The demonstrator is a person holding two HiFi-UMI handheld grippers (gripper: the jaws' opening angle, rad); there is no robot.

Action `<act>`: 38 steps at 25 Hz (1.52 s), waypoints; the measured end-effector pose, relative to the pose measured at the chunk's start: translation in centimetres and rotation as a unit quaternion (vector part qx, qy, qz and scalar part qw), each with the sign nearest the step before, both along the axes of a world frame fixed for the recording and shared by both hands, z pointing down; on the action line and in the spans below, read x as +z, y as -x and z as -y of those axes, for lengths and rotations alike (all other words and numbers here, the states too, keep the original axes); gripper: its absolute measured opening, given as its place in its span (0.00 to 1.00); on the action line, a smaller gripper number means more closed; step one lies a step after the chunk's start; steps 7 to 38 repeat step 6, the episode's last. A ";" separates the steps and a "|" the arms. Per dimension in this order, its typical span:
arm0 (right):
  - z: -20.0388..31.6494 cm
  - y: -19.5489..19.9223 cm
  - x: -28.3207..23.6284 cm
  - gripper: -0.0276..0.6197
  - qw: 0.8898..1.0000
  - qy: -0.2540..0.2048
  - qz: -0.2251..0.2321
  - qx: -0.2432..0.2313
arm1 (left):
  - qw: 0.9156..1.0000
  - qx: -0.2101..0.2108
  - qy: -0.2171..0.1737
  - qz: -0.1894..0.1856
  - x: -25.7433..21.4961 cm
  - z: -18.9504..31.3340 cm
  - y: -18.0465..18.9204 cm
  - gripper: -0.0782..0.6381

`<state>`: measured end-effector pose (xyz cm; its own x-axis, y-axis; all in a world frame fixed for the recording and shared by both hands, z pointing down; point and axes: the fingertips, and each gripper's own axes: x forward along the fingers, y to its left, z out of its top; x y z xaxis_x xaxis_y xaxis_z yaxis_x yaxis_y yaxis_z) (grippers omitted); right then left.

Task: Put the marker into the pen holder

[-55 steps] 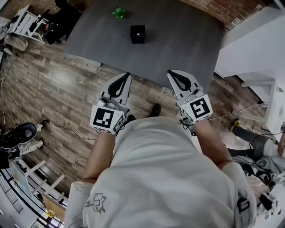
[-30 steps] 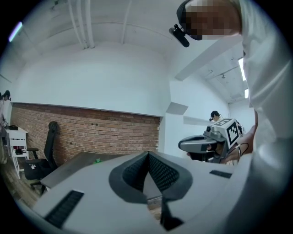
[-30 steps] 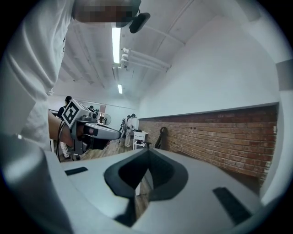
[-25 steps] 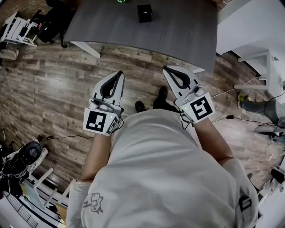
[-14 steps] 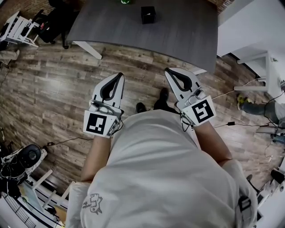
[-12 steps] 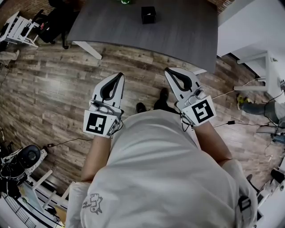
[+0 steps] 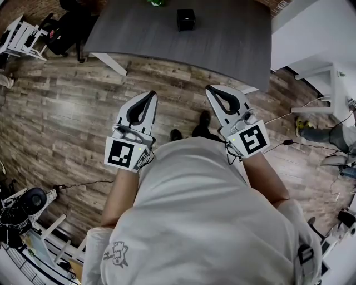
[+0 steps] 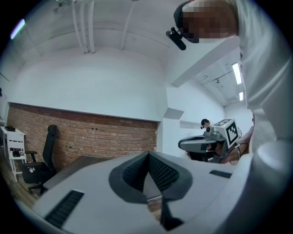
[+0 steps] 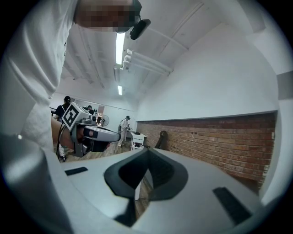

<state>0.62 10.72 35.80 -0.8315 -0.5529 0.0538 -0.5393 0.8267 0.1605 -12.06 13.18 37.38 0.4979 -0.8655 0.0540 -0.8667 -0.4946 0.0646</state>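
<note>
Left hand-held gripper [image 7: 149,96] & right hand-held gripper [image 7: 211,89]: both pressed together, nothing btwn jaws, held level at waist over wood floor [image 7: 67,111], short of bench [image 7: 233,39]. Black pen holder [image 7: 186,19] upright on bench, well apart from both. Marker not made out for sure; green item [image 7: 156,2] near holder, cut by frame edge, poss. it. Risks: reaching in w/ jaws closed could knock marker away or tip holder; rushed approach could bump bench edge.
</note>
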 end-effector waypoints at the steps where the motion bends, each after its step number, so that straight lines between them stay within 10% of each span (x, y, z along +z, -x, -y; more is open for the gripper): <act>1: 0.2 0.0 -0.1 0.05 1.000 -0.002 -0.001 0.000 | 1.000 0.000 -0.001 0.000 -0.1 0.2 0.0 0.12; 38: 0.3 0.6 -0.2 0.05 1.000 0.007 0.007 0.000 | 1.000 0.003 -0.003 -0.001 -0.1 0.5 0.2 0.12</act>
